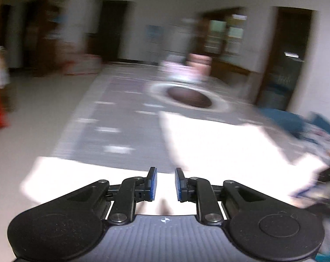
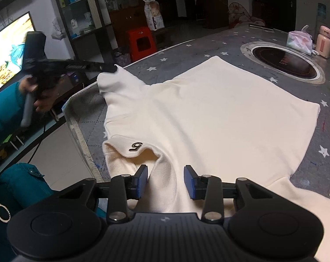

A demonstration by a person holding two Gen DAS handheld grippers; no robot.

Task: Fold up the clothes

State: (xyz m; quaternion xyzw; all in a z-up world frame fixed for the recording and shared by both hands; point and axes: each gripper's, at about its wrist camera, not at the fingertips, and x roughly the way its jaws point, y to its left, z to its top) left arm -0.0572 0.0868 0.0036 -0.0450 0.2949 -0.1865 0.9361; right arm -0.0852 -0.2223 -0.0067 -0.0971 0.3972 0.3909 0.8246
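A cream sweatshirt with a small black "G" mark lies spread on the table. My right gripper is open at the near edge, its blue pads on either side of a raised ridge of cloth near the neck. My left gripper, held by a hand in a teal sleeve, meets the lifted end of the far sleeve. The left wrist view is motion-blurred. There my left gripper has its pads close together over white cloth, which seems pinched between them.
The table wears a grey starred cover with a round black hob set in it. A pink bottle and a plastic bag stand behind the hob. A red stool and a lit screen are beyond the table's left edge.
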